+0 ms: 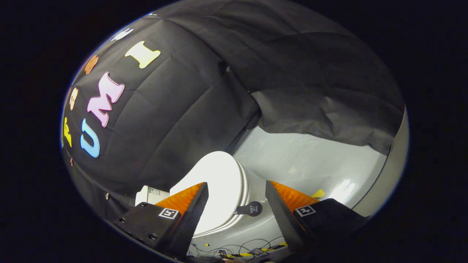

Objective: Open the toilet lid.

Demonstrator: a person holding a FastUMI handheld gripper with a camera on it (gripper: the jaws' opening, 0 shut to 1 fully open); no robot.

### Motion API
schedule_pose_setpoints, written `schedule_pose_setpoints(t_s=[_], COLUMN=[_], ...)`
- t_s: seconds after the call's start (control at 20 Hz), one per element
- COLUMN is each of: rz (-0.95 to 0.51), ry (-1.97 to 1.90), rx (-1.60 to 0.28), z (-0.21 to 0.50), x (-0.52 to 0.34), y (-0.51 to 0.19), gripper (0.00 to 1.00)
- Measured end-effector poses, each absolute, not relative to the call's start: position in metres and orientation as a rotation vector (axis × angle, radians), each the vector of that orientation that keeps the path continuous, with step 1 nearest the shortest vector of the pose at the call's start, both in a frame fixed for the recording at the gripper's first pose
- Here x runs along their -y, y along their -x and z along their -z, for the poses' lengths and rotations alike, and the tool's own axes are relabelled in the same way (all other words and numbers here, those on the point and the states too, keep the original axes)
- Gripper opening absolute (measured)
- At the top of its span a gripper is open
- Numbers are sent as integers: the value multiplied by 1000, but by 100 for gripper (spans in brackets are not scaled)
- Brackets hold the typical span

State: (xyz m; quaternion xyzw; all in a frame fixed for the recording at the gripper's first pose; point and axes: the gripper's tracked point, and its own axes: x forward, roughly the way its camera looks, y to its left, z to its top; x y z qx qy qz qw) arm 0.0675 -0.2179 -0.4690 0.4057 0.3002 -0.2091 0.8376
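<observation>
A black cloth booth wall (175, 120) is draped across the background, from nine o'clock round to two o'clock of the fingers. Below it, a glossy grey floor (314, 160) is seen at one to three o'clock. A white toilet (252, 197) is seen between and just ahead of the fingers, its closed toilet lid (219, 182) lying toward eleven o'clock. A dark lift tab (250, 209) is stuck at the lid's front edge, in the gap between the fingers. Tangled cables (237, 248) are seen at six o'clock. The gripper (237, 190) is held wide apart, nothing grasped.
</observation>
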Motion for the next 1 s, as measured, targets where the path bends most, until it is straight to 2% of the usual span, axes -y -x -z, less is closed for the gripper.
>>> schedule_pose_setpoints(t_s=[0.5,1.0], rz=[430,387], ry=[-1016,-1161], rx=[-754,-823], z=[554,596], x=[206,184], y=[-62,-63], gripper=[99,98])
